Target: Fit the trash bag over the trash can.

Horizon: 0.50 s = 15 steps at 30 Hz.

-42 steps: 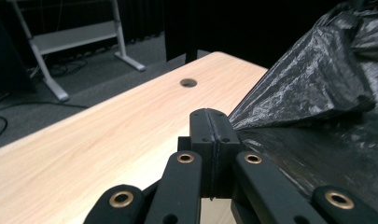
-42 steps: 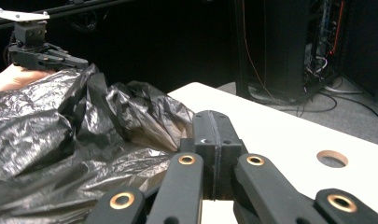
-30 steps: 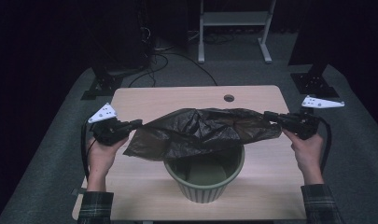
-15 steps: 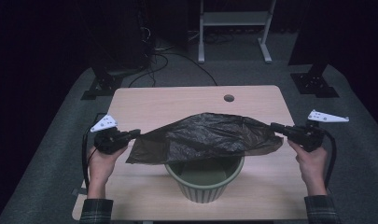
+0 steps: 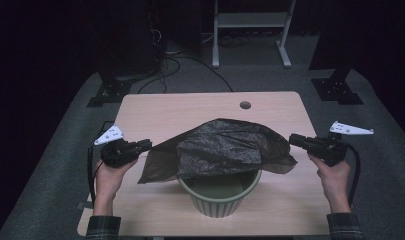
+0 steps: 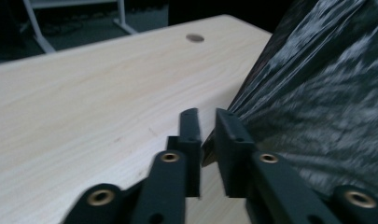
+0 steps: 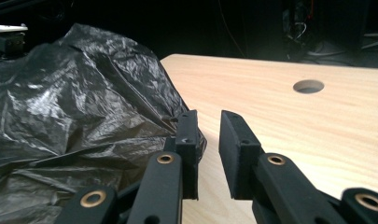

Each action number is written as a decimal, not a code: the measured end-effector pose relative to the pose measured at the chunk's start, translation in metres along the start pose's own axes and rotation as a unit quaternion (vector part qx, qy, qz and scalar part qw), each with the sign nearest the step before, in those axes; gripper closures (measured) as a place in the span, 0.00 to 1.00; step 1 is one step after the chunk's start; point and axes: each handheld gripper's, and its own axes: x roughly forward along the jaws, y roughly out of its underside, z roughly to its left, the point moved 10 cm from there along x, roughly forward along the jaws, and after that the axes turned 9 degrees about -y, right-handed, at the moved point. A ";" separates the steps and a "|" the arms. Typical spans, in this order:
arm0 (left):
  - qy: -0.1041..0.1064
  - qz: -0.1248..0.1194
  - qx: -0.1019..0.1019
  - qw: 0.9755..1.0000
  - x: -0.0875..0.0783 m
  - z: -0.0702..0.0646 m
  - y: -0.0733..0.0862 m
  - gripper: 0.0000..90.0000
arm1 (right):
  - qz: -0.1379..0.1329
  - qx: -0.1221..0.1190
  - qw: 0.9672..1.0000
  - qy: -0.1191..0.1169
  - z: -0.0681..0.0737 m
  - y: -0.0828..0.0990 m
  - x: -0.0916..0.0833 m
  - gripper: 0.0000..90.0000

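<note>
A crumpled black plastic bag (image 5: 225, 147) lies draped over the mouth of a green ribbed pot (image 5: 220, 197) near the table's front edge. My left gripper (image 5: 149, 145) sits at the bag's left corner. Its jaws have just been opening, and in the left gripper view (image 6: 206, 114) a thin edge of the bag (image 6: 317, 93) still lies loose in the narrow gap. My right gripper (image 5: 292, 139) is at the bag's right side. Its jaws (image 7: 207, 116) have also just been opening, with nothing between them; the bag (image 7: 70, 107) rests just left of them.
The pale wooden table (image 5: 190, 110) has a round cable hole (image 5: 245, 105) at the back. Beyond it, on the dark floor, stand a white metal frame (image 5: 250, 30), black stands and cables.
Both hands have sunk a little. The stretched bag has slackened and settled on the pot, and its right corner has come free of the right gripper. Both pairs of jaws have parted.
</note>
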 end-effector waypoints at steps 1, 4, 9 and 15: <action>0.001 -0.007 -0.002 1.000 -0.003 0.000 -0.004 0.84 | -0.001 -0.001 1.000 0.000 0.001 -0.002 -0.002 0.84; 0.004 -0.026 -0.002 1.000 -0.013 -0.001 -0.015 0.81 | -0.007 -0.009 1.000 -0.001 0.005 -0.010 -0.007 0.84; 0.018 -0.047 0.020 0.999 -0.028 -0.018 -0.033 0.77 | -0.017 -0.029 0.999 -0.002 0.018 -0.025 -0.014 0.77; 0.048 -0.065 0.054 0.995 -0.037 -0.051 -0.050 0.74 | -0.014 -0.060 0.997 -0.035 0.049 -0.037 -0.011 0.74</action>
